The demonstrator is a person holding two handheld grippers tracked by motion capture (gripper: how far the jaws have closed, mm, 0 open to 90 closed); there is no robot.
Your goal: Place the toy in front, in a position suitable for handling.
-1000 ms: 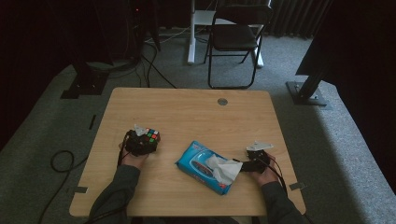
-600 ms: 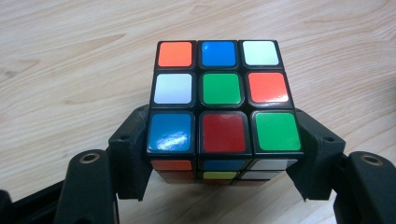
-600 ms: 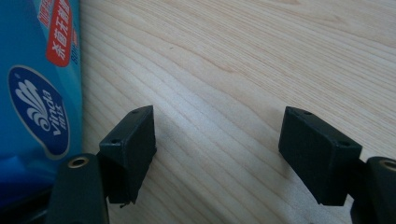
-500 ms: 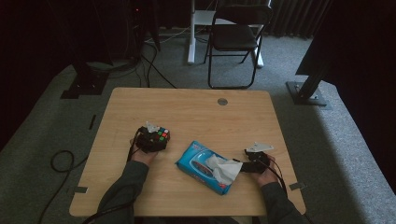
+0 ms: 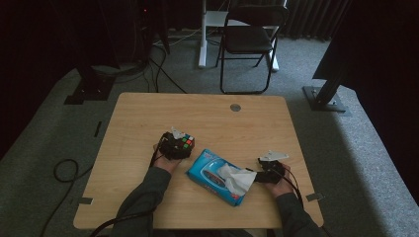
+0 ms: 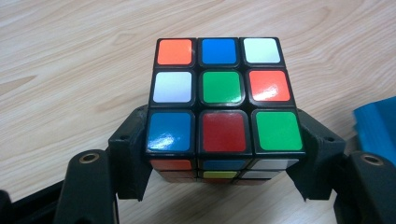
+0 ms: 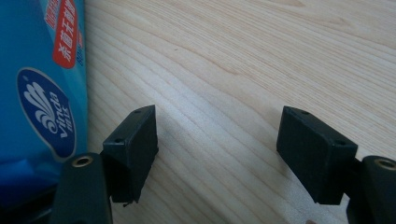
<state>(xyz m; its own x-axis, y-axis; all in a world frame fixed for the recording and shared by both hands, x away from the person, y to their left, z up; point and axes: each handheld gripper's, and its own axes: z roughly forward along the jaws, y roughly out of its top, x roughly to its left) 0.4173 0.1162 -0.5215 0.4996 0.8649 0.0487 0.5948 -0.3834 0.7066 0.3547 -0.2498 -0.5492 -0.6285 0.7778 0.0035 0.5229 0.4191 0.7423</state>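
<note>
Table (image 5: pixel 148 118) of light wood carries 3 items in the high view. Reference landmark: the blue wet-wipe pack (image 5: pixel 217 177), lying front of centre with a white wipe (image 5: pixel 239 180) pulled up from its opening. The Rubik's cube (image 5: pixel 184 144) sits just beside the pack's far-left corner, held in the left gripper (image 5: pixel 177 147). The right gripper (image 5: pixel 261 174) rests on the table just to the right of the pack, near the wipe. A round grommet (image 5: pixel 235 107) lies well beyond the pack, near the far edge.

Left gripper view: both black jaws press the 2 opposite sides of the Rubik's cube (image 6: pixel 223 95), clamping it. The upper face shows 9 mixed stickers with green at centre. The pack's blue edge (image 6: pixel 376 126) lies to the right of the cube.

Right gripper view: the jaws stand wide apart over bare wood, holding nothing. The pack (image 7: pixel 39 88), marked "vinda", lies just beside the left jaw.
</note>
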